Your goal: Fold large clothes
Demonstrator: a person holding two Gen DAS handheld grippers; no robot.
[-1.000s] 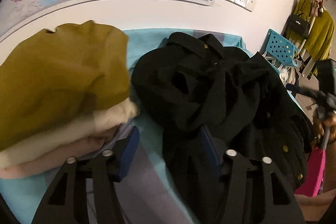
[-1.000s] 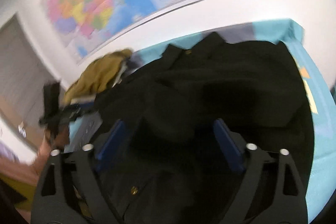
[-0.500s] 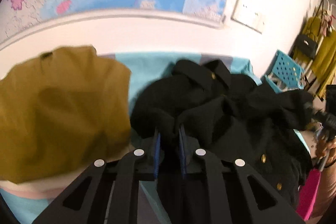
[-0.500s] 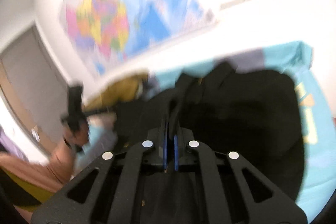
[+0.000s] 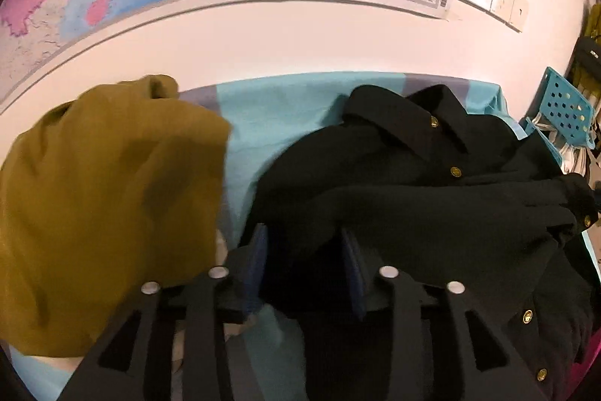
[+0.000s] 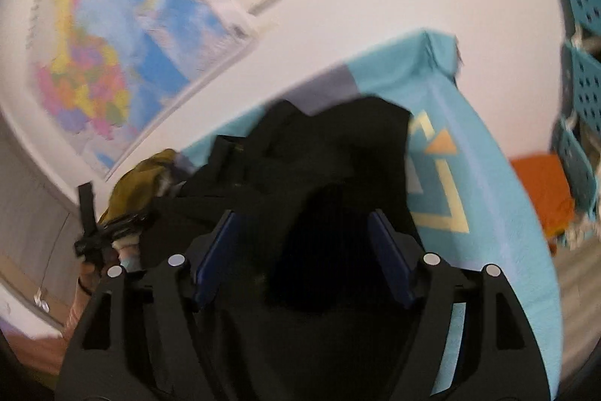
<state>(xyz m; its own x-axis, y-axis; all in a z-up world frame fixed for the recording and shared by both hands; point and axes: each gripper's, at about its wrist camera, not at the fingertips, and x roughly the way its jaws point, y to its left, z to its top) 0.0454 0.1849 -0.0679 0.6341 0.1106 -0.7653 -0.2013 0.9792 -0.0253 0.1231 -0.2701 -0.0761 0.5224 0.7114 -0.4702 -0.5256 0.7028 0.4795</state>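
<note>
Black coat (image 5: 432,198) lies crumpled on the teal-covered bed (image 5: 285,108), beside your mustard garment (image 5: 105,198). Your left gripper (image 5: 304,262) and right gripper (image 6: 304,250) have just been opening, coat fabric loose between the spread jaws. Teal perforated baskets (image 6: 578,70) stand nearby, contents unclear.

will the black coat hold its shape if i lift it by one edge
Probably not: the black coat lies in soft rumpled folds, so it should droop. It looks thick and bulky, so likely heavy. Its gold buttons may snag.
</note>
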